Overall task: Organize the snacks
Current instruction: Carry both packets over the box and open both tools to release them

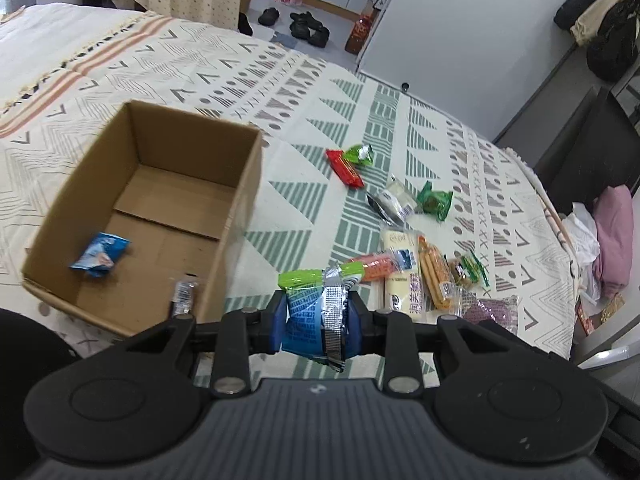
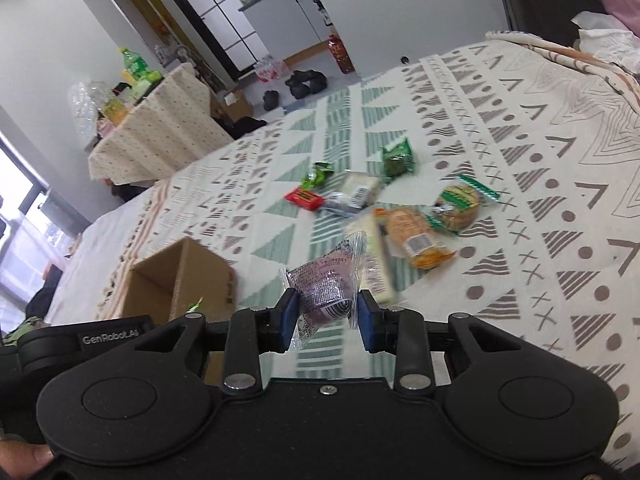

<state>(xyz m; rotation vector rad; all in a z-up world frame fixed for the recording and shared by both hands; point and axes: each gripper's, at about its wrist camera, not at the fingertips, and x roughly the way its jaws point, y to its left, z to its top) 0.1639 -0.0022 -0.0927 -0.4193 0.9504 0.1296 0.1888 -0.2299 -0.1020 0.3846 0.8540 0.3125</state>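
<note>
My left gripper (image 1: 320, 320) is shut on a blue and green snack packet (image 1: 316, 312), held up above the bed to the right of the cardboard box (image 1: 240, 184). Inside the box lie a small blue packet (image 1: 101, 255) and a clear-wrapped piece (image 1: 183, 295). My right gripper (image 2: 329, 316) is shut on a clear-wrapped purple snack (image 2: 324, 284), lifted over the bedspread. To its left stands the box (image 2: 208, 276). More snacks lie scattered on the bed: a red bar (image 1: 345, 168), green packets (image 1: 435, 200), a yellow-white pack (image 1: 400, 272) and round biscuits (image 2: 460, 204).
The patterned bedspread (image 1: 200, 72) covers the whole surface. Shoes (image 1: 308, 26) and a drinks pack sit on the floor beyond the bed. A cloth-covered table (image 2: 160, 136) with bottles stands far left. Pink fabric (image 1: 612, 236) and a dark headboard lie at the right edge.
</note>
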